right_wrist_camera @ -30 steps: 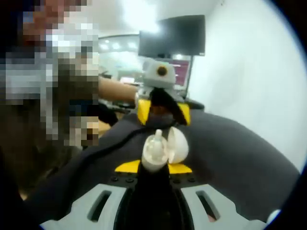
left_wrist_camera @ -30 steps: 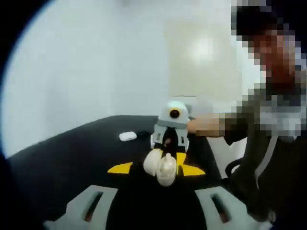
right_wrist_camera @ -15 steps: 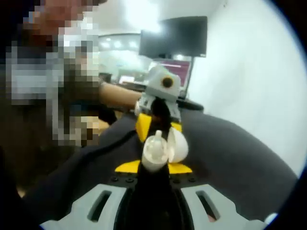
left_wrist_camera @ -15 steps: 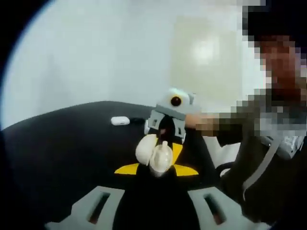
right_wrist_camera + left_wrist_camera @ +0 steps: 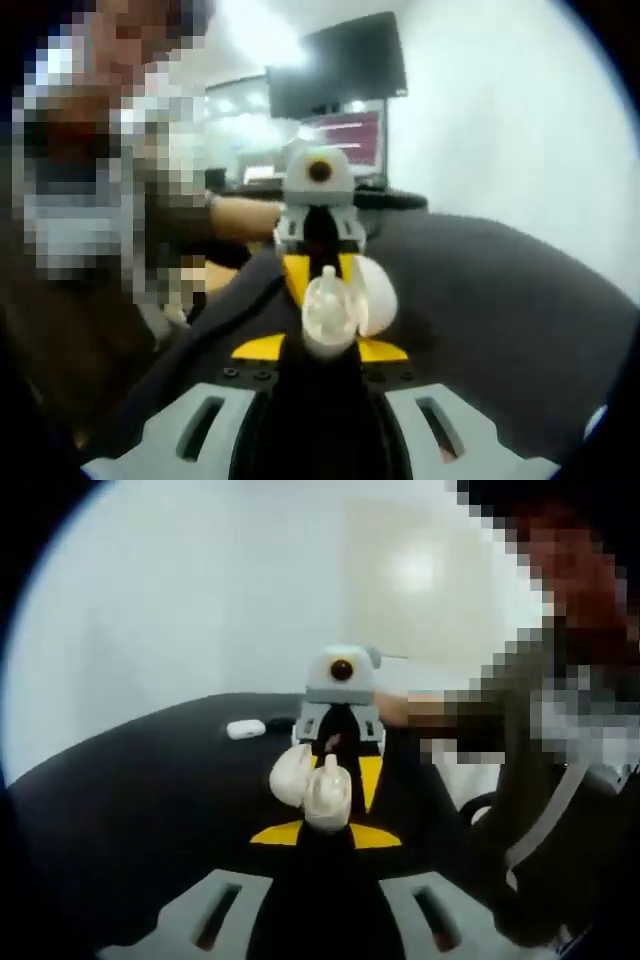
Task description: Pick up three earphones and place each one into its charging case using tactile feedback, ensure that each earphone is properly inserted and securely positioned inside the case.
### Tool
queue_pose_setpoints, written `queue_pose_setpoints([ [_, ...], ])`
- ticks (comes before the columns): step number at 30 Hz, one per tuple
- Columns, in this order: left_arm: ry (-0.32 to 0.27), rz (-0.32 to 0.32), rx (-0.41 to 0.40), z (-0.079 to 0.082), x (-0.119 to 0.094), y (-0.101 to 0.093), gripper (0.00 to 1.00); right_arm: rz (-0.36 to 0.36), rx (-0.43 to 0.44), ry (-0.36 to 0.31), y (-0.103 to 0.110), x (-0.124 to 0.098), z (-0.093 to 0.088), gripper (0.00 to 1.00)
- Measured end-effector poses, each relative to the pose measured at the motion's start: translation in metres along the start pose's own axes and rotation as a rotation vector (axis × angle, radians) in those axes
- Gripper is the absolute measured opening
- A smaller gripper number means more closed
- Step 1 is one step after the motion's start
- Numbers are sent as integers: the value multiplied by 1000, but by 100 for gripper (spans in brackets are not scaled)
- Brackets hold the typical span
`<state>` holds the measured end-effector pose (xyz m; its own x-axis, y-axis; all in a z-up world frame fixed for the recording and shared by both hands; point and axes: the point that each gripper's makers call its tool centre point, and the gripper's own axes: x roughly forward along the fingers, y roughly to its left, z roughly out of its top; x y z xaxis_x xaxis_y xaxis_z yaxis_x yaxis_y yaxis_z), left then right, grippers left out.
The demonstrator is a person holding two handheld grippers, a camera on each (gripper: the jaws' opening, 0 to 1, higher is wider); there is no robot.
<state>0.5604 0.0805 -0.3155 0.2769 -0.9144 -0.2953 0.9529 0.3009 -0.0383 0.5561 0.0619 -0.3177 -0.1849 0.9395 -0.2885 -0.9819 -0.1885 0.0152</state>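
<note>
In the left gripper view, the left gripper (image 5: 325, 830) is closing its jaws on a white charging case (image 5: 310, 785), holding it up above the black table (image 5: 130, 800) with the lid swung open to the left. A white earphone (image 5: 331, 771) is standing stem-up in the open case. The right gripper (image 5: 340, 742) is facing this one from just behind the case, its yellow-tipped jaws pointing down at the earphone; whether they are pinching the stem or just touching it is too blurred to tell. A second white case (image 5: 245, 729) is lying shut on the table farther back. In the right gripper view, the same case (image 5: 345, 305) is sitting at the jaw tips with its lid hanging to the right, the left gripper (image 5: 318, 240) is facing from behind, and a person's hand (image 5: 240, 215) is gripping its handle.
</note>
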Motion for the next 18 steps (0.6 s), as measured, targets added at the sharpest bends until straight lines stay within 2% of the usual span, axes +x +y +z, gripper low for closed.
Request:
queue_pose_setpoints([
  [1, 19, 20, 17, -3, 0, 3, 0, -2, 13, -1, -1, 0, 0, 26],
  [3, 42, 30, 40, -8, 2, 2, 0, -6, 23, -14, -2, 0, 2, 22],
  [5, 31, 26, 53, -6, 1, 1, 1, 0, 32, -16, -1, -1, 3, 22],
  [7, 15, 19, 45, -4, 1, 2, 8, 1, 35, -17, 0, -1, 3, 22],
  [10, -70, -37, -15, 9, -1, -3, 20, 3, 25, -17, 1, -1, 3, 22],
  [12, -68, -57, -63, 7, -3, -1, 28, 4, 17, -18, 2, -1, 3, 22],
  [15, -55, -75, -40, 5, -1, -1, 43, 3, -8, -19, 3, -2, 3, 22],
  [16, -74, -99, -17, 10, -3, -4, 46, 3, -9, -19, 2, -2, 4, 22],
  [18, -95, -112, 7, 19, -8, -7, 47, 35, 28, -19, 7, -5, 4, 22],
])
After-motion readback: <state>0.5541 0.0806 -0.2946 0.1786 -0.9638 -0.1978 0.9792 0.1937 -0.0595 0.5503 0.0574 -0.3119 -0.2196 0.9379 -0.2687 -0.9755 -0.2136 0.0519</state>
